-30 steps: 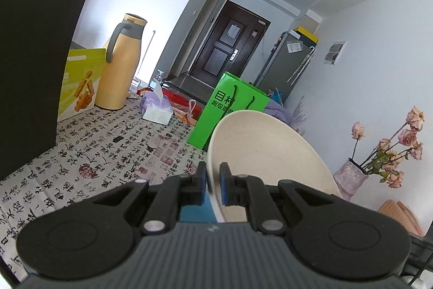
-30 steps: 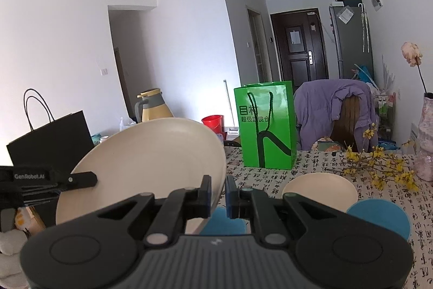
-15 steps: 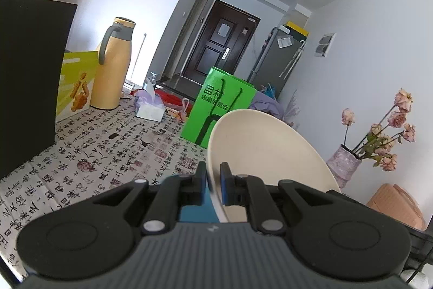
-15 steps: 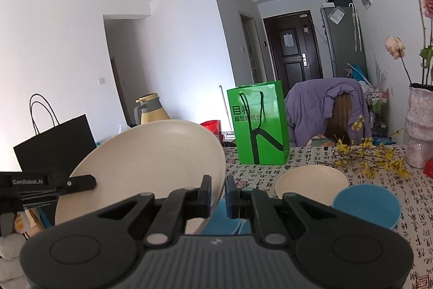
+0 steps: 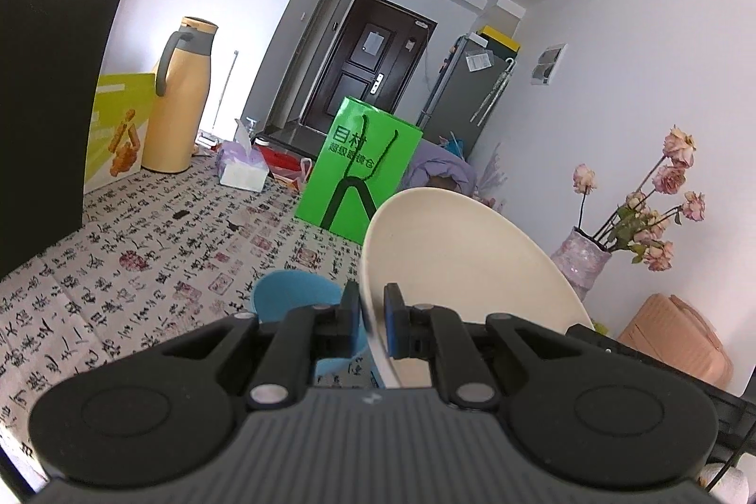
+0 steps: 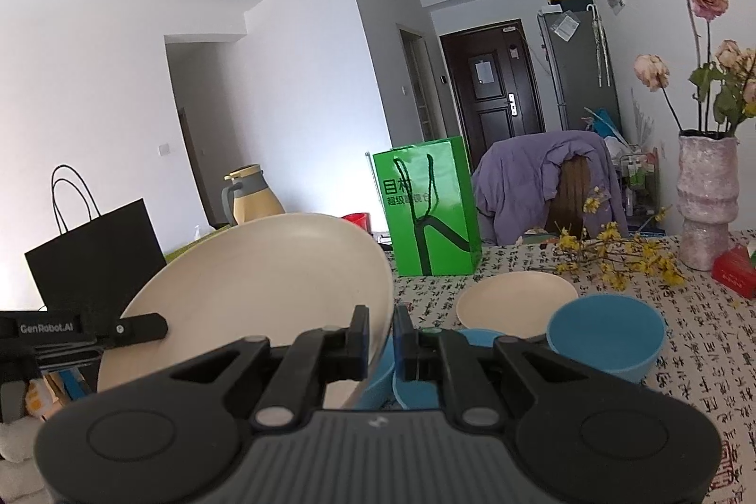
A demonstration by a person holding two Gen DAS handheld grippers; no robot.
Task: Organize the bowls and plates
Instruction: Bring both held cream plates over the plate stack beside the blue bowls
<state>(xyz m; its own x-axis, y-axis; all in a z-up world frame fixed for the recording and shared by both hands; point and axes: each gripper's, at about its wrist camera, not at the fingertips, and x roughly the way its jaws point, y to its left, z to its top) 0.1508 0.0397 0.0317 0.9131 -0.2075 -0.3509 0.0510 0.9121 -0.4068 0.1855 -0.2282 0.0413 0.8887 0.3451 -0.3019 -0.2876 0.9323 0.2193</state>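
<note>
Left gripper [image 5: 372, 317] clamped on rim of cream plate [image 5: 453, 268], right gripper [image 6: 382, 338] clamped on opposite rim [image 6: 255, 282]; plate held tilted over the patterned table [image 5: 141, 268]; blue bowl [image 6: 607, 336], small cream plate [image 6: 515, 301] beyond; green bag [image 6: 427, 206] behind.

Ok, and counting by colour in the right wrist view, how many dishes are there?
Cream: 2, the gripped plate and a second plate lying flat.
Blue: 2 that can be told apart, a bowl and a partly hidden dish.
Total: 4
</note>
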